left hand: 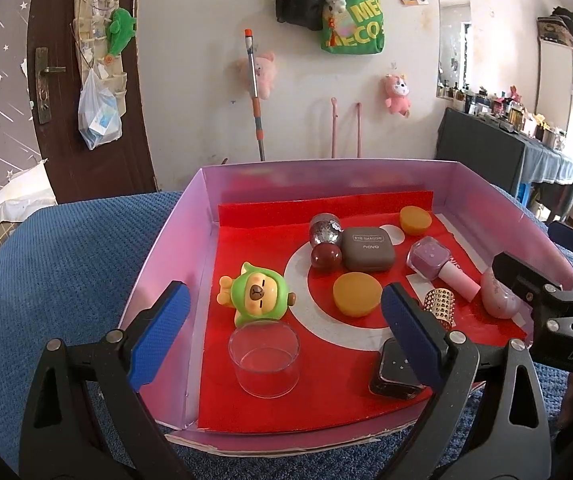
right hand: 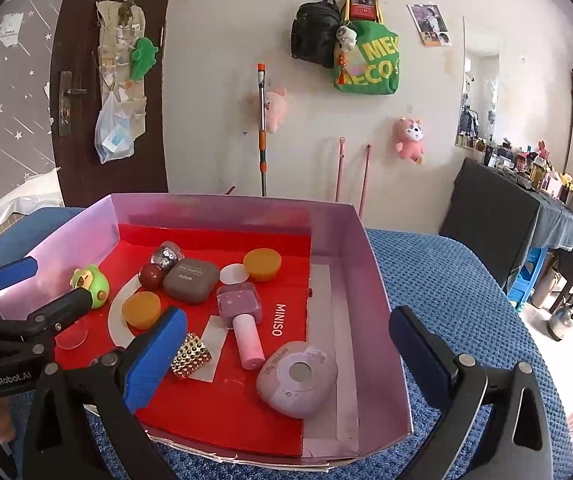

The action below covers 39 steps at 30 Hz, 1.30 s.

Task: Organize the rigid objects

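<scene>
A pink box [left hand: 166, 248] with a red floor sits on a blue cloth and holds several small items. My left gripper [left hand: 286, 332] is open over its near left part, above a clear glass cup [left hand: 264, 360] and a green capybara figure [left hand: 256, 294]. A dark square bottle [left hand: 394, 372] lies by its right finger. My right gripper [right hand: 286, 356] is open over the box's near right, above a pink oval case [right hand: 296, 378], a purple nail polish bottle [right hand: 242, 312] and a gold studded piece [right hand: 190, 356]. An eye shadow case [right hand: 190, 280] lies mid-box.
Two orange discs [left hand: 357, 294] [left hand: 415, 219], a glittery bottle [left hand: 325, 229] and a dark red ball [left hand: 325, 258] lie in the box. The box walls [right hand: 370, 288] rise around them. A blue cloth [left hand: 66, 264] covers the table. A dark cluttered side table [right hand: 526, 208] stands right.
</scene>
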Motion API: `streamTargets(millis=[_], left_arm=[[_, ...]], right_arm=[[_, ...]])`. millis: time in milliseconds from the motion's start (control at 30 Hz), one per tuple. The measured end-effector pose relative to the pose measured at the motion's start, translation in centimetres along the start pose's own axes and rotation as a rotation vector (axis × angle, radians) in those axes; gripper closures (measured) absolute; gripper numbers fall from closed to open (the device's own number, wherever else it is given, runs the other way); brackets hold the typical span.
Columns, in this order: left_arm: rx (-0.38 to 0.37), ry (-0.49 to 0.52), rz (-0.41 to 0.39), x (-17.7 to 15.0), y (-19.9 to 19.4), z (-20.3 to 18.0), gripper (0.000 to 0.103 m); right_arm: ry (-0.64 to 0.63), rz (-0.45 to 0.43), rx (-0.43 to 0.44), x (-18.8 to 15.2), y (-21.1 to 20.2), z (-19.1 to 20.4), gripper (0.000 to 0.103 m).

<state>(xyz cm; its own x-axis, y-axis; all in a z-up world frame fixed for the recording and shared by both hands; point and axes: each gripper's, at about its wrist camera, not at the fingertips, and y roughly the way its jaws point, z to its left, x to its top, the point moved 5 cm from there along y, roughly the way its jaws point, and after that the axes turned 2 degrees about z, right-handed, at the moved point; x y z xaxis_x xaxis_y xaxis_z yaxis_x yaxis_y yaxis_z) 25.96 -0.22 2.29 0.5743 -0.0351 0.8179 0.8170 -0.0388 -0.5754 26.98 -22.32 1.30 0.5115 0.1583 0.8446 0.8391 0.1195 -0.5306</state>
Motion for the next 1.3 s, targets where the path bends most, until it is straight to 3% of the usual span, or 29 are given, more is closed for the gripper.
streamTargets(millis=[1300], left_arm=[[0.002,-0.016,-0.012,0.13,-0.52,0.16,0.005]], right_arm=[[-0.006,0.002,-0.006,-0.06,0.09,0.18,0.000]])
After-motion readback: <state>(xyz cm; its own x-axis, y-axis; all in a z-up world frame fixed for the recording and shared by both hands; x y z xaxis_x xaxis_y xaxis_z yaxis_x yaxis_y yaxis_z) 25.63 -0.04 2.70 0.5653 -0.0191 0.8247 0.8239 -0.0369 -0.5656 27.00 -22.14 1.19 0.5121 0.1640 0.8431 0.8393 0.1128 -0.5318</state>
